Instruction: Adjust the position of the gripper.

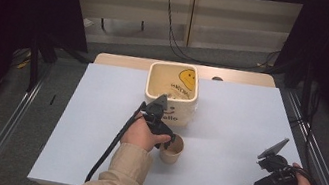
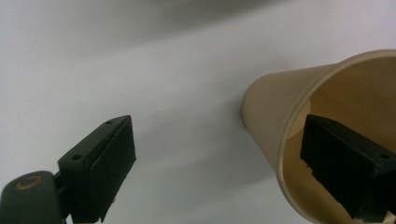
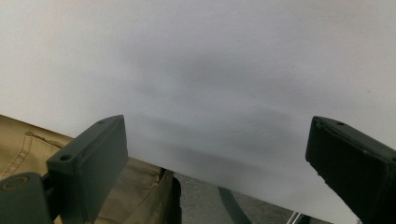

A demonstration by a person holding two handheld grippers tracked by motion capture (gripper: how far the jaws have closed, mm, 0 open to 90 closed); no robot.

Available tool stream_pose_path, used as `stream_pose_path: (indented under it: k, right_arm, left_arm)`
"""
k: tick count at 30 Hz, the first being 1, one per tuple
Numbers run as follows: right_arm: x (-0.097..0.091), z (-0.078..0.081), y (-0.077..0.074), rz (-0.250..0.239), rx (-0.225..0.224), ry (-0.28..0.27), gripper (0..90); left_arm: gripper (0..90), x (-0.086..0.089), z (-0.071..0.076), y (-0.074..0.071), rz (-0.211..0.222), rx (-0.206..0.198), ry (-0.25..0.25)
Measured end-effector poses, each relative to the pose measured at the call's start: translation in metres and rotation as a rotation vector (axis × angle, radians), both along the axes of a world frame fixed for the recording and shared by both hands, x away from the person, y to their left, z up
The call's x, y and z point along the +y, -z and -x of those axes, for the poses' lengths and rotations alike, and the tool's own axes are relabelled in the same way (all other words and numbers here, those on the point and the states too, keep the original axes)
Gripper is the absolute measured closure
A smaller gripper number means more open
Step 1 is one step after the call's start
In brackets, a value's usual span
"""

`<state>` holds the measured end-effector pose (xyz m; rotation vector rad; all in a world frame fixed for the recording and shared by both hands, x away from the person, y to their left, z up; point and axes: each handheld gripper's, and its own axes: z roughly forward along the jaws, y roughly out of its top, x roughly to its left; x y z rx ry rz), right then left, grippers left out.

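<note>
1. A paper cup (image 1: 171,149) stands upright on the white sheet (image 1: 98,112) that covers the table, just in front of a square cream tub (image 1: 172,94) with a yellow smiley face
2. The left gripper (image 1: 164,140) is at the cup, its jaws spread wide: in the left gripper view one jaw is inside the cup (image 2: 327,116) and the other is outside, well apart from the wall
3. The tub is just behind this gripper, very near its top
4. The right gripper (image 1: 266,183) is well to the right of the cup, near the sheet's front edge, jaws released and holding nothing
5. Behind the tub, cables (image 1: 176,39) lie on the floor
</note>
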<state>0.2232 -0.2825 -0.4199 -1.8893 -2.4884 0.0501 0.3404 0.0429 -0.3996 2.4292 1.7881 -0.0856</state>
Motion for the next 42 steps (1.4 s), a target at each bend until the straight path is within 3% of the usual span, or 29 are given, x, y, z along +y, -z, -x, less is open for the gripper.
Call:
stream_pose_path:
  k: [7,18,19,28,31,36,42]
  right_arm:
    - [0.001,-0.001,0.000,0.004,-0.001,-0.014,6.1]
    - [0.001,-0.002,0.001,0.000,-0.002,-0.008,6.0]
    - [0.001,-0.002,0.001,0.000,-0.002,-0.008,6.0]
    - [0.002,-0.001,-0.002,0.004,-0.009,-0.012,6.0]
    - [0.002,-0.002,-0.002,0.004,-0.011,-0.011,6.0]
    - [0.002,-0.002,-0.002,0.002,-0.011,-0.010,6.1]
    - [0.002,-0.002,-0.003,0.008,-0.015,-0.015,6.1]
  left_arm:
    - [9.9,0.002,0.000,-0.005,0.006,-0.002,-0.003]
    - [9.5,0.004,-0.005,-0.030,0.017,0.001,-0.003]
    - [9.5,0.004,-0.006,-0.034,0.027,0.012,-0.012]
    - [9.4,0.002,-0.010,-0.066,0.029,-0.020,-0.025]
    - [9.4,0.003,-0.013,-0.080,0.023,-0.019,-0.009]
    - [9.4,0.001,-0.014,-0.097,0.028,-0.030,-0.030]
    - [9.4,0.002,-0.016,-0.108,0.023,-0.029,-0.034]
